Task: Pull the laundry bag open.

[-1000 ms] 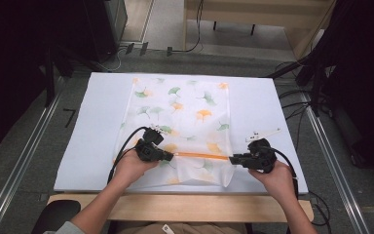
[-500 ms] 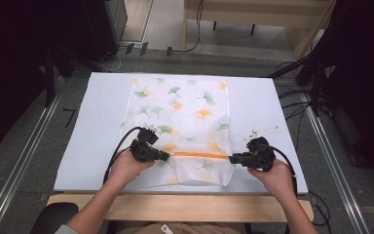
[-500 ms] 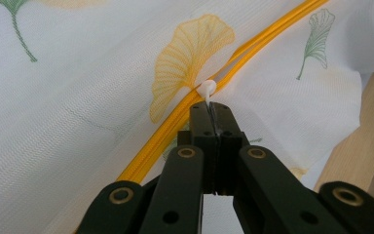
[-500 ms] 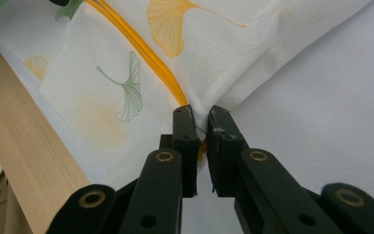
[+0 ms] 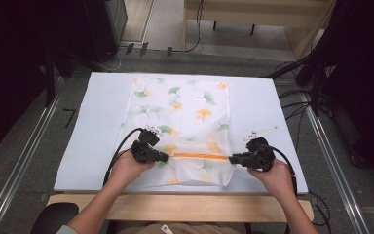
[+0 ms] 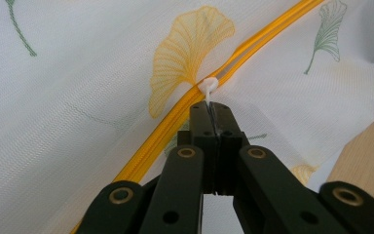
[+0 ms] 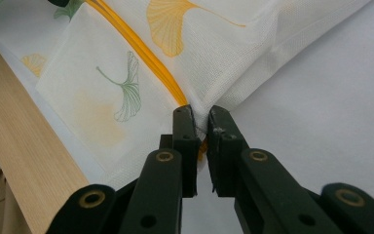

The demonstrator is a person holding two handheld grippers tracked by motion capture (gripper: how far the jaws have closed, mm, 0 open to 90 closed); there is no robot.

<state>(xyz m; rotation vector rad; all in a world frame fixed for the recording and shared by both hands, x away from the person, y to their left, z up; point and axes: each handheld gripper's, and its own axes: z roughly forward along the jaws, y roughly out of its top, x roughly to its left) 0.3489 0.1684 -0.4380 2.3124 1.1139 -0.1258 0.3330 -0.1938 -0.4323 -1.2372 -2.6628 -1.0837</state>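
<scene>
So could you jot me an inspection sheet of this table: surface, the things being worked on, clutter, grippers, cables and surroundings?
Surface: white mat on a wooden table, flat.
Job's things: white mesh bag printed with leaves, lying flat; orange zipper runs across its near end; white zipper pull at the zipper's left end.
Clutter: nothing seen.
Grippers: left gripper shut on the zipper pull; right gripper pinches the bag's edge at the zipper's other end.
Cables: black cable loops from the left gripper; more cables lie right of the mat.
Surroundings: grey floor, metal rails on both sides, dark equipment behind.
</scene>
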